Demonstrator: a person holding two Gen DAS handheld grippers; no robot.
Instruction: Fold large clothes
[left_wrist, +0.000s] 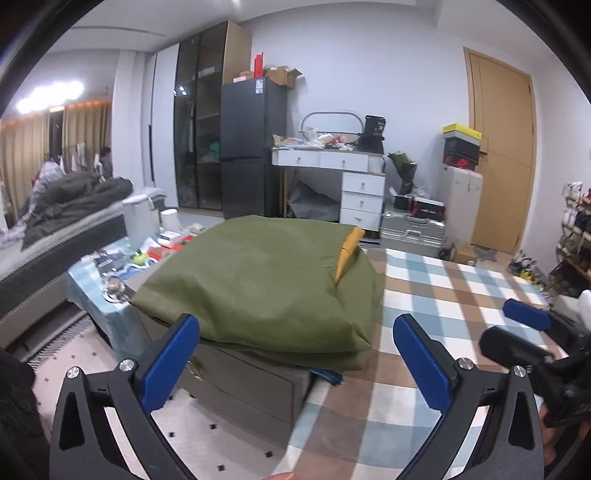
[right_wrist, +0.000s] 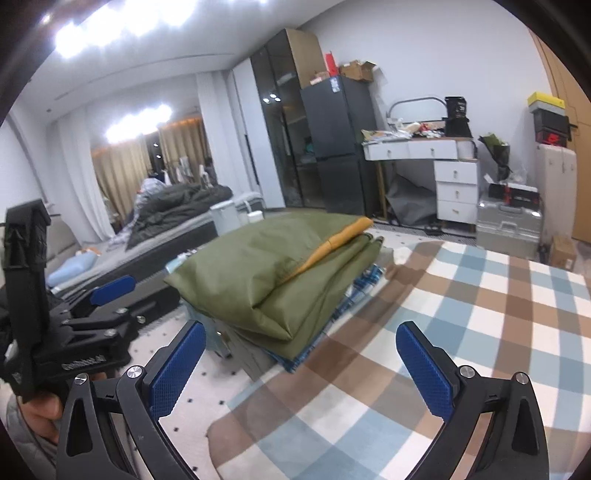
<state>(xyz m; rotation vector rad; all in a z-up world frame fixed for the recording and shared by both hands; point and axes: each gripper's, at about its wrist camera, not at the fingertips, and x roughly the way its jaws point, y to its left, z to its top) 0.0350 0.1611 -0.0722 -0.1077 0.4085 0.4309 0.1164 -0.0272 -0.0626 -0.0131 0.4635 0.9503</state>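
**Olive green against checks**

Olive-green folded garment (left_wrist: 255, 280), plain, with a mustard-yellow strip (left_wrist: 347, 254) along its right side. Just right of the garment, a checked cloth (left_wrist: 454, 295) in brown, pale blue and white squares. Under the garment, a plain grey box (left_wrist: 243, 384), with a sliver of blue-checked fabric (right_wrist: 362, 291) between them. Below the garment, white floor (left_wrist: 184, 417) dotted with small black marks. Bright blue textured pads on black frames for both the left gripper (left_wrist: 295, 362) and the right gripper (right_wrist: 301, 365). Behind the garment, a black fridge (left_wrist: 251, 144), white drawers (left_wrist: 360, 195) and, far right, a tan wooden door (left_wrist: 502, 147).
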